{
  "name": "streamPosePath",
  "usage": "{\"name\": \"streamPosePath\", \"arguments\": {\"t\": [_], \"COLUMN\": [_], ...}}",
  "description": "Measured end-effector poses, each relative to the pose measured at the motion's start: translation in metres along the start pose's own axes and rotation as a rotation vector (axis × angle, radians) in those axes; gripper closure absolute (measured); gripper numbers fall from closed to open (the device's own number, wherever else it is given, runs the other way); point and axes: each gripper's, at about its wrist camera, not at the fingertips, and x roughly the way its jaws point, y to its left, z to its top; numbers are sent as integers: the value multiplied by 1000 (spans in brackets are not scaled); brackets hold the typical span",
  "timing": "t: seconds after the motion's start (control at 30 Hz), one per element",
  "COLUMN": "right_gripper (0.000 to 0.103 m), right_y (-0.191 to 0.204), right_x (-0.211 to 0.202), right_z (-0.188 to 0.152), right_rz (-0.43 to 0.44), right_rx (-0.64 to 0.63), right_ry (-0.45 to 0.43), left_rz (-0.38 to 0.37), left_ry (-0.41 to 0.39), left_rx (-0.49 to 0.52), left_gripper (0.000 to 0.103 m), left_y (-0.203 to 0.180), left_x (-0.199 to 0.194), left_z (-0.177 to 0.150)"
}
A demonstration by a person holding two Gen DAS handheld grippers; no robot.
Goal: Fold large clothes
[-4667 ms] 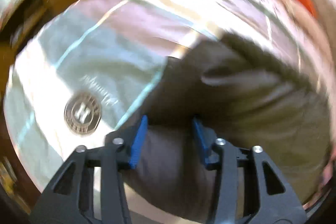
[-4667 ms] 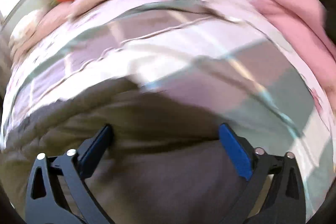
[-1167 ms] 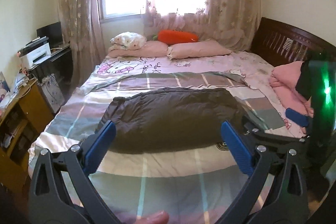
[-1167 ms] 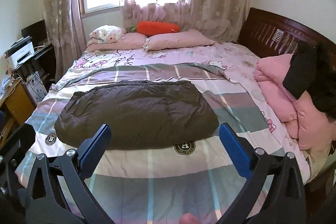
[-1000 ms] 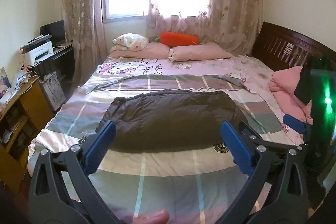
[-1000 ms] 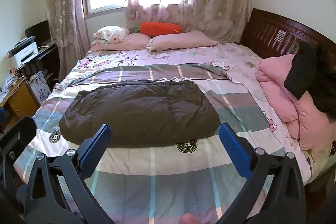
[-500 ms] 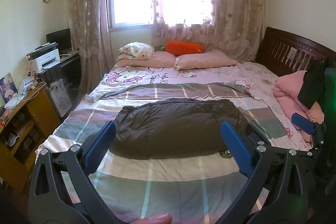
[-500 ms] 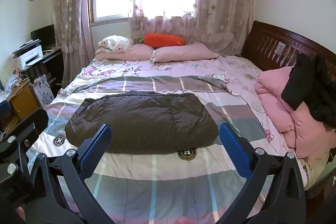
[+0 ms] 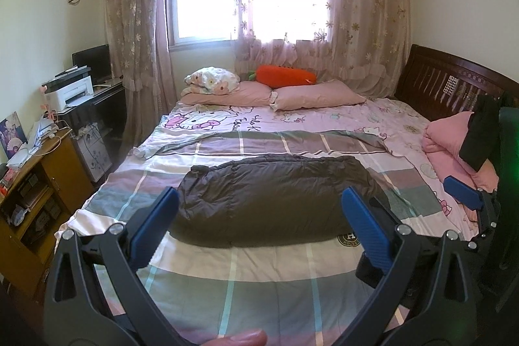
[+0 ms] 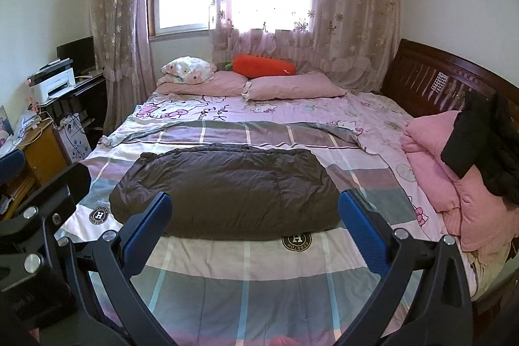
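A dark grey puffy coat [image 9: 275,200] lies folded into a wide oblong on the checked sheet [image 9: 259,274] in the middle of the bed; it also shows in the right wrist view [image 10: 227,190]. My left gripper [image 9: 259,216] is open and empty, held back from the bed's near edge, well short of the coat. My right gripper [image 10: 256,219] is open and empty too, at about the same distance. The right gripper's blue pad shows at the right of the left wrist view [image 9: 462,192].
Pink pillows [image 9: 318,96] and an orange carrot cushion [image 9: 285,77] lie at the far side under the window. A pink quilt with a black garment [image 10: 480,158] is piled at the right by the dark headboard. A wooden cabinet [image 9: 29,184] and a printer desk stand left.
Both grippers have let go of the coat and pulled back and up from the bed. Over the last second they kept drifting back and rising, both open.
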Motion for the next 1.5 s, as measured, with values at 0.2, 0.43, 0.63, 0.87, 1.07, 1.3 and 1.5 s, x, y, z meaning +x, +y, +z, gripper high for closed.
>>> {"name": "streamPosePath", "arguments": {"t": [0.2, 0.43, 0.63, 0.87, 1.07, 1.3, 1.5], "right_gripper": [1, 1, 1, 1, 1, 1, 1], "right_y": [3, 6, 7, 6, 5, 5, 4], "right_x": [3, 4, 5, 7, 9, 10, 12], "right_z": [1, 1, -1, -2, -3, -5, -7], "right_rz": [8, 12, 14, 20, 23, 28, 32], "right_rx": [-10, -24, -25, -25, -24, -25, -25], "right_ry": [9, 9, 15, 22, 24, 26, 29], "left_rz": [2, -1, 8, 6, 6, 4, 3], "left_ry": [8, 16, 20, 26, 31, 38, 42], "left_rx": [-12, -19, -20, -21, -23, -24, -24], "left_gripper": [2, 2, 2, 2, 2, 2, 2], "left_y": [2, 4, 4, 1, 0, -3, -7], "left_x": [-1, 0, 2, 4, 6, 9, 10], "left_z": [2, 3, 2, -1, -3, -7, -8]}}
